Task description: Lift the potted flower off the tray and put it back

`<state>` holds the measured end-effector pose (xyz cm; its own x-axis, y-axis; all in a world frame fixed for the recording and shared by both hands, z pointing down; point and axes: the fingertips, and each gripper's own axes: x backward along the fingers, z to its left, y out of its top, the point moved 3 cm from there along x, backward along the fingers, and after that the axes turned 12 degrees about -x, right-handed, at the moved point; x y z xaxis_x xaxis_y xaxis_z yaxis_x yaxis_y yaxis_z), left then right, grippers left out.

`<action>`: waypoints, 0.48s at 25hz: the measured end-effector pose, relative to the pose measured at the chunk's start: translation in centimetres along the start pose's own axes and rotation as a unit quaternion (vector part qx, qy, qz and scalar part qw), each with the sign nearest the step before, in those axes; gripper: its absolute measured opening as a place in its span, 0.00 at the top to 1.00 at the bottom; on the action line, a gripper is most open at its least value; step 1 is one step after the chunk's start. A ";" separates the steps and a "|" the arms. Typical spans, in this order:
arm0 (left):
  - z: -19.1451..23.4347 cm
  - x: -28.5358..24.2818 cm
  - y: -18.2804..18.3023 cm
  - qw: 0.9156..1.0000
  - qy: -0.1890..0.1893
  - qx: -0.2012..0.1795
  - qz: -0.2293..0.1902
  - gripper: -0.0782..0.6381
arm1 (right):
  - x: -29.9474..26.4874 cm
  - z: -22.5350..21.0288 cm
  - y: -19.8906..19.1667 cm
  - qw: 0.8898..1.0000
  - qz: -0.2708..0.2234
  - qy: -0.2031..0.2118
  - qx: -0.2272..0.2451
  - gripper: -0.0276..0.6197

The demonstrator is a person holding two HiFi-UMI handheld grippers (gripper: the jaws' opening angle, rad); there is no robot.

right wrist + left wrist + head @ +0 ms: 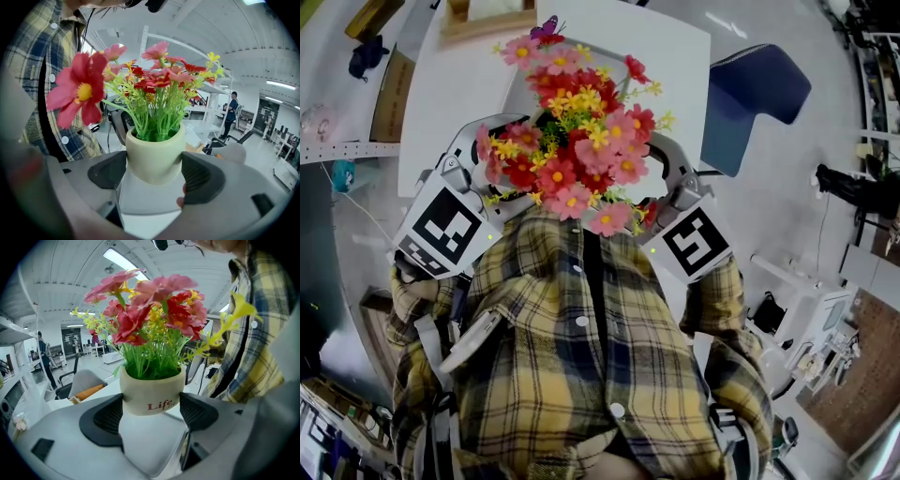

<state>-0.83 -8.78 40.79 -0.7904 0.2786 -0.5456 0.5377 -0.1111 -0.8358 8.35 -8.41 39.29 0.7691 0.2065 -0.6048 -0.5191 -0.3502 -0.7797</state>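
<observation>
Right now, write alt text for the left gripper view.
The left gripper clamps a cream pot marked "Life", full of pink, red and yellow flowers. A plaid shirt fills the right edge; an office chair stands behind.

Item count, all views.
One pot [150, 394] of flowers, with one butterfly [546, 28] on top. Two grippers: left gripper [151, 414] and right gripper [154, 172], one marker cube on each. One table [666, 47]. One wooden tray [487, 23]. One blue chair [755, 94]. One person in a check shirt [581, 375]. At least two people far off: one bystander [43, 357] in the left gripper view, a second bystander [231, 115] in the right gripper view.
</observation>
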 end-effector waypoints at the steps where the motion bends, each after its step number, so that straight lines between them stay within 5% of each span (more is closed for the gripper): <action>1: 0.0 0.0 0.0 1.000 0.000 0.000 0.000 0.37 | -0.1 0.0 0.0 1.000 0.000 0.000 -0.001 0.42; 12: 0.1 0.0 0.1 1.000 0.005 -0.004 0.000 0.37 | -0.1 -0.2 0.1 1.000 -0.001 0.002 0.003 0.42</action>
<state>-0.82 -8.94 40.73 -0.7879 0.2875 -0.5445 0.5395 -0.1039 -0.8356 8.34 -8.64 39.30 0.7715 0.2040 -0.6026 -0.5197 -0.3443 -0.7819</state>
